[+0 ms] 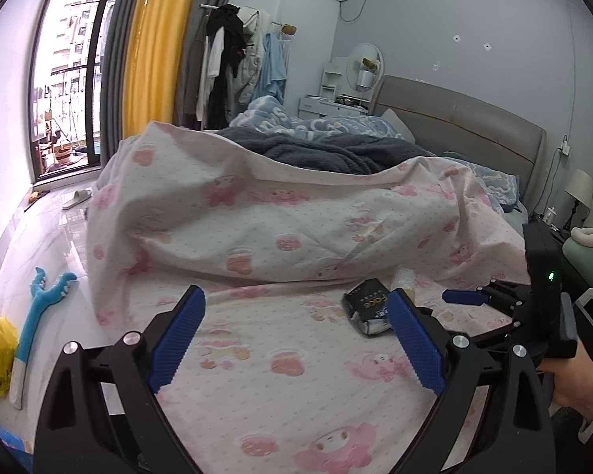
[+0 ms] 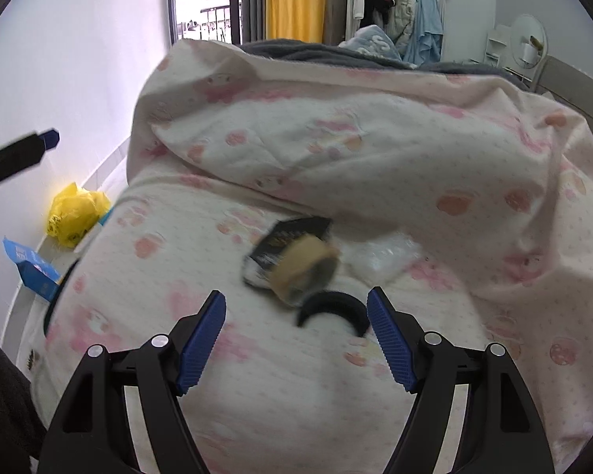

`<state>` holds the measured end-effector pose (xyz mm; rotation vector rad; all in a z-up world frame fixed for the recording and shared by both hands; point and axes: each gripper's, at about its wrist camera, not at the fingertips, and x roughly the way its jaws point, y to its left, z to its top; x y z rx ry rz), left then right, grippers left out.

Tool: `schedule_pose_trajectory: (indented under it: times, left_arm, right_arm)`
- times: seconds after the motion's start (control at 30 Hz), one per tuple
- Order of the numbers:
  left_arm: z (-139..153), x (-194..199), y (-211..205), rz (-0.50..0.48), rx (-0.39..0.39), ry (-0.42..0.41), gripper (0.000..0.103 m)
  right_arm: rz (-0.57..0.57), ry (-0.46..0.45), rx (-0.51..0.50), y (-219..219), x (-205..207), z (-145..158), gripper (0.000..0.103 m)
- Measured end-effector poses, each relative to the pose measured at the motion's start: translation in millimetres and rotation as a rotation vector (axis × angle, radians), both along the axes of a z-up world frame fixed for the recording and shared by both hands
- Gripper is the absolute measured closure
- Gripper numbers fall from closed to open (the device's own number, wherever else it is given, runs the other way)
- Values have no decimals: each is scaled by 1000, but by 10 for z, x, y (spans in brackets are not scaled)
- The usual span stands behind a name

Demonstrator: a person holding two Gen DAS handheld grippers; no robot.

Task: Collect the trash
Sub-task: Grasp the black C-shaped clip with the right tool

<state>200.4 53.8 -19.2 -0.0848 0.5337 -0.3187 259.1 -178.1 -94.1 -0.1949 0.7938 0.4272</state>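
Right claw (image 2: 296, 330), spread and empty: best lowered squarely over tape roll (image 2: 302, 266) mid-frame atop black wrapper (image 2: 292, 233); left claw (image 1: 296, 328) likewise spread.

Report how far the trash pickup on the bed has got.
Done: nothing visibly collected. In hand: nothing; the left gripper and right gripper are both open and empty, the right one poised near the litter. Left: the black wrapper, tape roll, clear plastic bag and black band lie on the pink bedsheet. A yellow bag sits on the floor beside the bed.
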Motion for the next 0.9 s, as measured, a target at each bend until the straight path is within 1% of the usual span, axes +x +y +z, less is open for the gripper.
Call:
schedule_pose_trajectory:
  times: [0.17, 0.3, 0.47, 0.5, 0.53, 0.57, 0.63, 0.8, 0.87, 0.9]
  left_arm:
    - [-41, 95, -169, -31, 0, 10, 8]
    - [-91, 173, -319, -67, 10, 16, 8]
    - [-168, 274, -473, -91, 24, 31, 8]
    - [-191, 298, -511, -95, 26, 35, 8]
    - [-205, 315, -531, -98, 25, 39, 8]
    - [-216, 329, -552, -100, 23, 42, 8]
    - [-241, 366, -598, -108, 19, 47, 8]
    - [-305, 433, -738, -129, 22, 59, 8]
    - [-326, 451, -790, -137, 24, 62, 8]
    - [-340, 460, -820, -142, 24, 64, 8]
  right_arm:
    - [3, 20, -7, -141, 63, -157, 28]
    - [42, -3, -29, -193, 103, -217, 28]
    - [86, 8, 3, -232, 167, -271, 28]
    - [89, 5, -2, -226, 167, -277, 30]
    - [93, 4, -7, -220, 177, -289, 35]
    - [98, 7, -12, -215, 188, -307, 36]
    - [99, 23, -22, -217, 220, -363, 38]
    - [115, 30, 5, -271, 246, -381, 40]
    - [118, 37, 13, -289, 279, -394, 44]
    - [123, 45, 24, -305, 297, -403, 50]
